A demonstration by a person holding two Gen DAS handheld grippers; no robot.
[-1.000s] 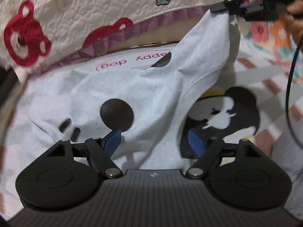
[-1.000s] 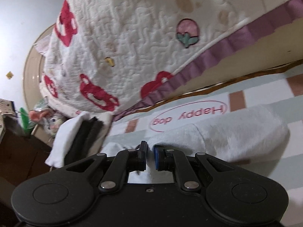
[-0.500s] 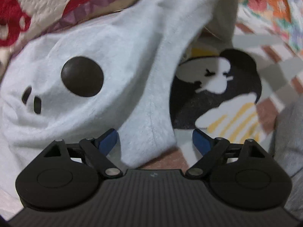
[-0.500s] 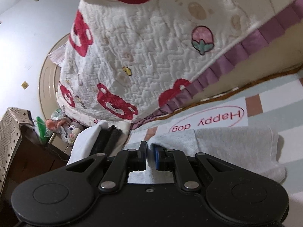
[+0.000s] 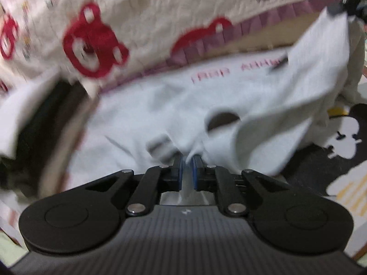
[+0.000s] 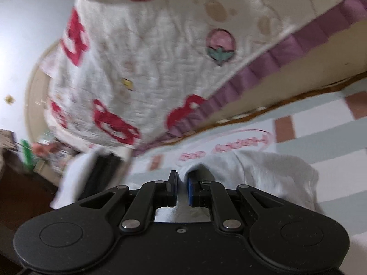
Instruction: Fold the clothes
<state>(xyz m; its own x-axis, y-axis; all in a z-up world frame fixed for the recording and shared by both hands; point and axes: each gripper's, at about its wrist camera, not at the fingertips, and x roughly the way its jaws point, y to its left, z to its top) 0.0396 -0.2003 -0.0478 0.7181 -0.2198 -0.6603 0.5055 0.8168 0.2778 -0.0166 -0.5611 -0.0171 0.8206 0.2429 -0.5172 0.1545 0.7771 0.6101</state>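
A mat (image 6: 332, 142) with pale and brown-pink squares covers the floor, beside a white quilt (image 6: 160, 52) with red bears. Pink writing (image 6: 229, 147) on the mat is too blurry to read. The light grey shirt (image 5: 160, 114) lies on the mat. The left gripper (image 5: 188, 160) is closing on a fold of it. The right gripper (image 6: 182, 183) pinches its edge.

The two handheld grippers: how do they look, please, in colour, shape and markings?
The left gripper and the right gripper look alike: black plastic bodies with two round lobes, thin black linkage arms with silver rivets, and narrow fingers with blue pads. The left body has fine ribs and a small pale mark; the right body is smooth and dusty.
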